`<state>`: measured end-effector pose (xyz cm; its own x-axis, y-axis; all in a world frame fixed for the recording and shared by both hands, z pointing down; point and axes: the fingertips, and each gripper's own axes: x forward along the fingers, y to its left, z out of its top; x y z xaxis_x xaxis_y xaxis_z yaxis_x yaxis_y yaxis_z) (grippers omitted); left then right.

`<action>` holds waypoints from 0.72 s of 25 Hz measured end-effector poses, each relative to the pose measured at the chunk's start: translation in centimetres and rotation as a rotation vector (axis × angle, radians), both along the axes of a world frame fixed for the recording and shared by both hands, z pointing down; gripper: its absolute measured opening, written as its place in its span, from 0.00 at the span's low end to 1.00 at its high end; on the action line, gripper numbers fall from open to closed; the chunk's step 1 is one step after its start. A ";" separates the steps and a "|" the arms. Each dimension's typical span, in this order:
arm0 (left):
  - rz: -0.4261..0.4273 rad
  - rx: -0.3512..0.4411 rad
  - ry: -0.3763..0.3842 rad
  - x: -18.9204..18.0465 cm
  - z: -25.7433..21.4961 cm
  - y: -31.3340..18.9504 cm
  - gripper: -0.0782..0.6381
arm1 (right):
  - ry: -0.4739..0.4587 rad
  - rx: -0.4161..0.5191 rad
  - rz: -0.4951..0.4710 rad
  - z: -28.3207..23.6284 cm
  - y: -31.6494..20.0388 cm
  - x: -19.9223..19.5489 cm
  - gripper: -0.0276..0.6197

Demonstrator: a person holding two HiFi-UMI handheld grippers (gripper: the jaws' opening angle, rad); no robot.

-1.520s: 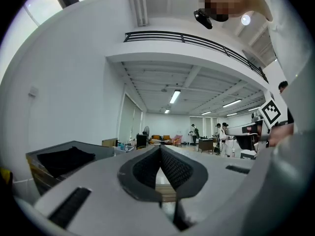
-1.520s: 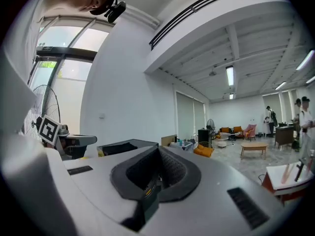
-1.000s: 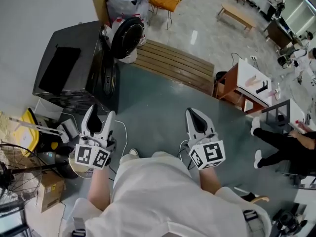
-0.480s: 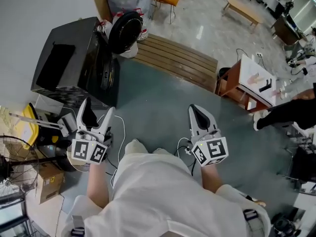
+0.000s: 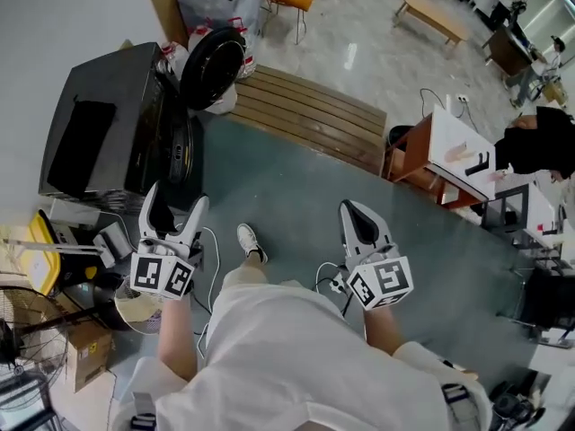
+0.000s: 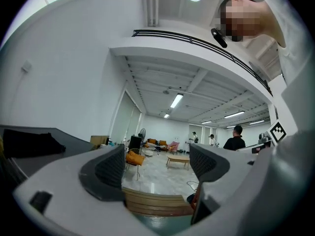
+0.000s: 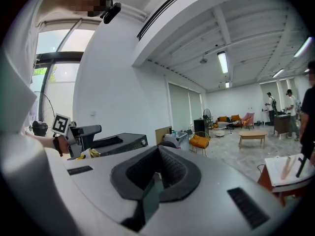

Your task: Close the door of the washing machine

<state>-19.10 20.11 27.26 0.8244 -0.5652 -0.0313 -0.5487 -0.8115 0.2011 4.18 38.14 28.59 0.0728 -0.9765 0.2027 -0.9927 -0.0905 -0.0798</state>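
Black and round: door of the washing machine, swung wide open at the upper left of the head view. Hangs out from the machine's dark front, next to the wooden slats, clear of the drum opening.

Left hand-held gripper: spread wide, jaws just been opening, nothing between the pads but a far view of the room. Held roughly level over the grey-green floor, near the machine's front corner.

Right hand-held gripper: pads pressed together, pinching nothing, further out over the floor.

Deciding relation: door ahead of both hand-held grippers and off to the left, well apart from either, touched by neither. Much nearer the left one, which sits almost in line with the machine's front; for the right one, a long reach across the body. Door's disc turned edge-on to the front panel, free rim pointing out into the room, hinge side seemingly at the far edge of the opening, though hard to tell at this size.

Probably a matter of bringing the left hand-held gripper forward to the door's outer face and pushing it back toward the opening. Approach not yet finished.
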 end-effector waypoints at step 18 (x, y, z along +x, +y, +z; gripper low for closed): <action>0.089 -0.088 0.011 11.0 2.8 -24.7 0.66 | -0.039 -0.049 -0.091 0.0 -26.9 4.3 0.04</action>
